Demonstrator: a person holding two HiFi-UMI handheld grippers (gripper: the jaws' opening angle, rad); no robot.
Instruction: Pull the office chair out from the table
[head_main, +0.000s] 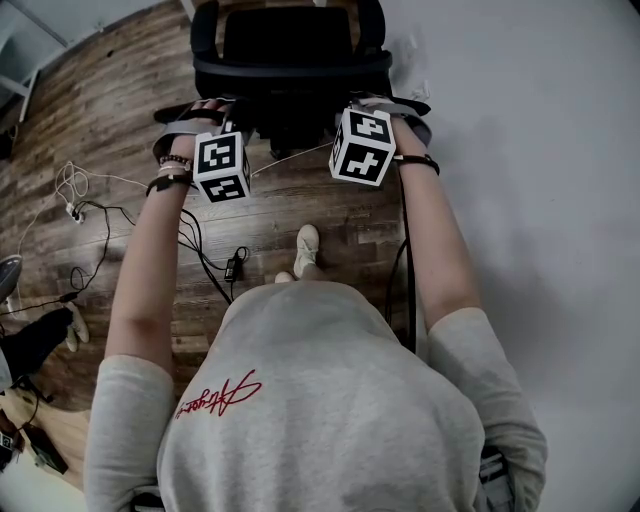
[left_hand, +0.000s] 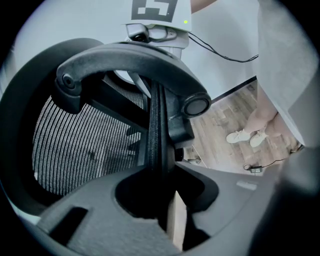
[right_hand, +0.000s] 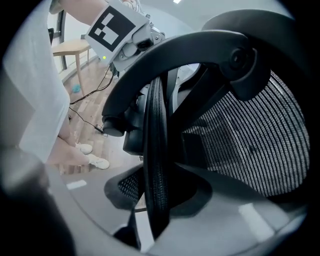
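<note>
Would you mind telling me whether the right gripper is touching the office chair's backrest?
Touching. The right gripper view shows the right gripper clamped on the office chair backrest, its mesh edge pinched between the jaws.

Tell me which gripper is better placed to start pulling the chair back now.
Neither clearly: the left gripper and the right gripper are each shut on a side edge of the chair's mesh backrest, on opposite sides. Pulling with both together looks best.

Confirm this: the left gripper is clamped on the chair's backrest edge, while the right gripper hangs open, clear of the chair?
Wrong on the right gripper: the right gripper view shows it clamped on the chair's backrest edge too. The left gripper is clamped as you say.
</note>
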